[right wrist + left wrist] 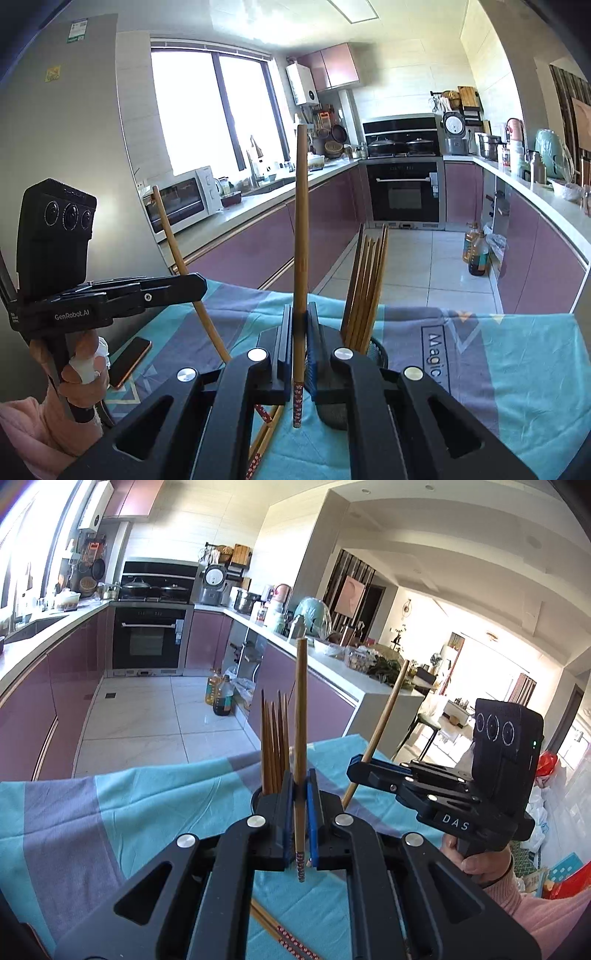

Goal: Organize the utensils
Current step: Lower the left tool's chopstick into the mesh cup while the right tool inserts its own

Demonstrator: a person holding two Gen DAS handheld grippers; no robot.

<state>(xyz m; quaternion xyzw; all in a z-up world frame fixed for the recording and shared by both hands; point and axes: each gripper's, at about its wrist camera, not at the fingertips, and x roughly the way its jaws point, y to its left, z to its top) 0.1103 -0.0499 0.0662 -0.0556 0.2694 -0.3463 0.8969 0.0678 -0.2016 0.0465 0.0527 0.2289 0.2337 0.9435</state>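
Beside the chopstick holder (373, 350) near the tablecloth's (517, 369) far edge | left gripper (300, 812) clamps one chopstick (300, 738) upright | right gripper (300, 343) clamps another chopstick (300, 240) upright.

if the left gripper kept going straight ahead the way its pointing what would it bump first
Probably the dark holder with its bundle of chopsticks, just past the left gripper, slightly left of centre. Depth is unclear, so it may only graze it.
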